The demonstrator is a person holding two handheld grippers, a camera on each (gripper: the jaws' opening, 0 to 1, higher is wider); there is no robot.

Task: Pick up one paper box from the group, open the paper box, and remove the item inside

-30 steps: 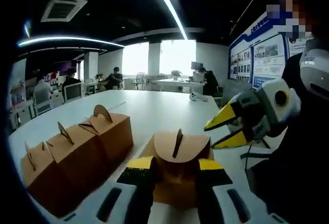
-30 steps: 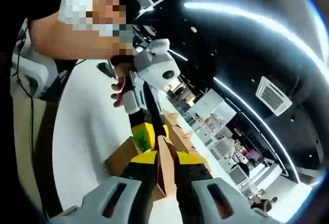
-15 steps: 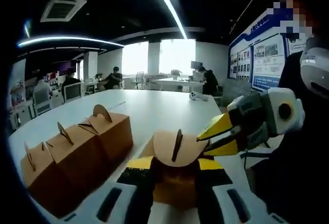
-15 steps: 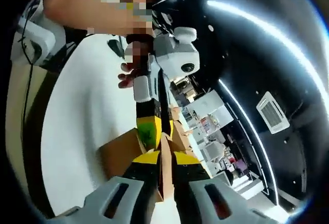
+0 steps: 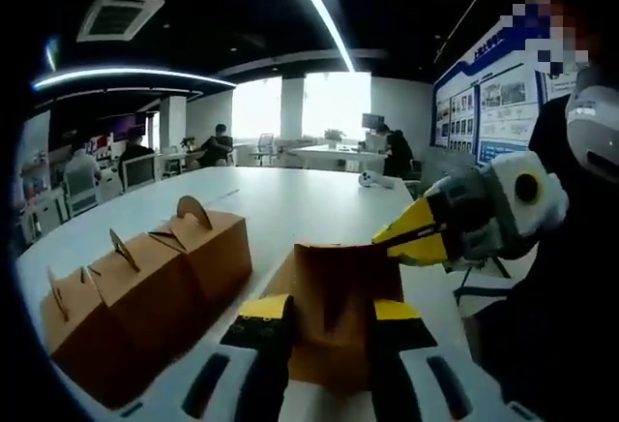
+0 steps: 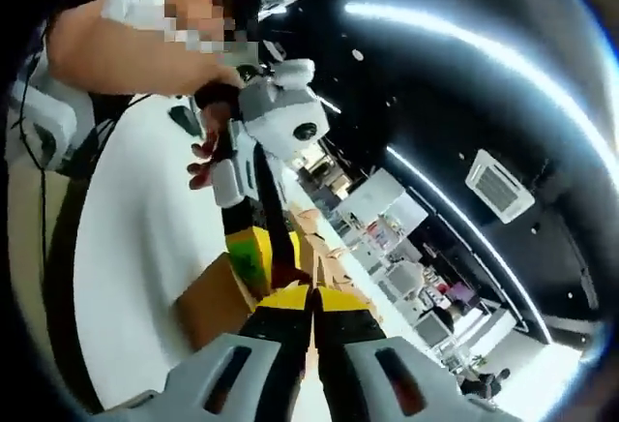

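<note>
Paper box point(image 5: 334, 320), clamped between left hand-held gripper point(image 5: 324, 317) jaws; right hand-held gripper point(image 5: 411, 235) pinching its top flap: risk, thin flap tearing or slipping free under hard pull.

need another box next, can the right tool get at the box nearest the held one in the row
Probably not yet: the right tool is shut on the top flap of the held box. The row box sits uncovered beside it.
</note>
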